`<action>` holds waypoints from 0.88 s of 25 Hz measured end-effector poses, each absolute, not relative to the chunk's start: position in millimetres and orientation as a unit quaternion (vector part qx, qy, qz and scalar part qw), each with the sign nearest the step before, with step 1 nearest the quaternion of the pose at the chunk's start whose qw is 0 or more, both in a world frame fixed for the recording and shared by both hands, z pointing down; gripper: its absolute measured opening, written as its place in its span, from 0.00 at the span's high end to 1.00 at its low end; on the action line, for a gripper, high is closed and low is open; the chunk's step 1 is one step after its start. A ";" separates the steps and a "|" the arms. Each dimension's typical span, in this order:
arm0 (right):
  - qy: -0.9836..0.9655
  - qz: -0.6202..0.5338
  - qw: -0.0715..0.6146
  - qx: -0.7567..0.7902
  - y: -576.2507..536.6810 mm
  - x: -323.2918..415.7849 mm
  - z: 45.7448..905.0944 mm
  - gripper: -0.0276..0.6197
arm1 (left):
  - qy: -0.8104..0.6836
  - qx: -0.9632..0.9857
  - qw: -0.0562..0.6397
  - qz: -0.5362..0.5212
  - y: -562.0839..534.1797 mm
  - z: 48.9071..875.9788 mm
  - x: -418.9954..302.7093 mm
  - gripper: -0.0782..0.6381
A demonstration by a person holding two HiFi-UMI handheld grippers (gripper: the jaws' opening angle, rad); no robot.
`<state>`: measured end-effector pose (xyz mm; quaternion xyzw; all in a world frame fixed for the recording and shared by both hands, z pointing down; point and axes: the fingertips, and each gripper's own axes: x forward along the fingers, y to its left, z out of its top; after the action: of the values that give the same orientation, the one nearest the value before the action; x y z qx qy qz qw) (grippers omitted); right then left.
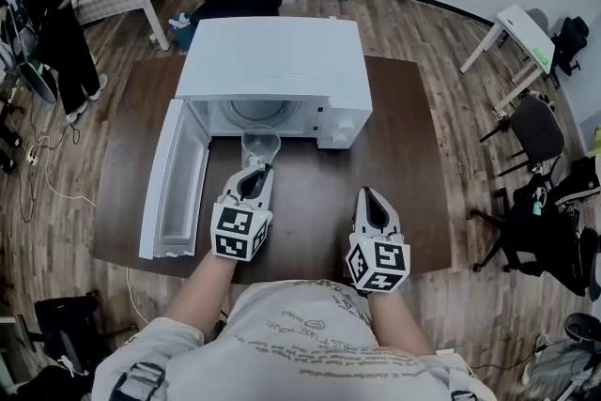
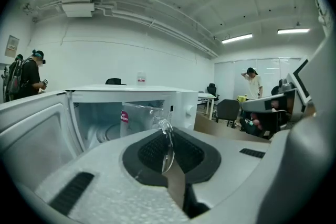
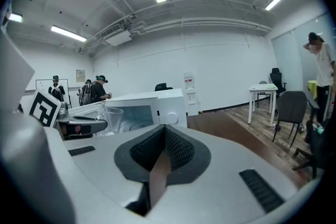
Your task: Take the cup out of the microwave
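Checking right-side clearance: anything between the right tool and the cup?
Nothing. The head view shows only bare table between the right tool and the cup, held by the left tool before the open microwave.

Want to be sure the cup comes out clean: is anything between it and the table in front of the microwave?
Nothing visible. The left tongs hold the cup by its handle at the microwave's mouth; the door stands open to the left, and the table just before it is bare.

White m'wave (image 1: pixel 272 61), prob. clear cup (image 1: pixel 260 146)
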<state>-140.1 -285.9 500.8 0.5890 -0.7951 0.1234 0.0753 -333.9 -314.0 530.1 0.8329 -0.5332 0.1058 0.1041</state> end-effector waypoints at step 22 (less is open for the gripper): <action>-0.826 0.123 0.076 0.545 -282.1 -157.9 495.6 0.94 | -0.482 0.865 0.121 0.071 -277.7 511.4 -286.1 0.85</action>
<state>-157.9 -282.1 495.6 0.5453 -0.8257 0.1234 0.0757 -286.1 -277.7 511.4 0.8652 -0.4816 0.0706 0.1206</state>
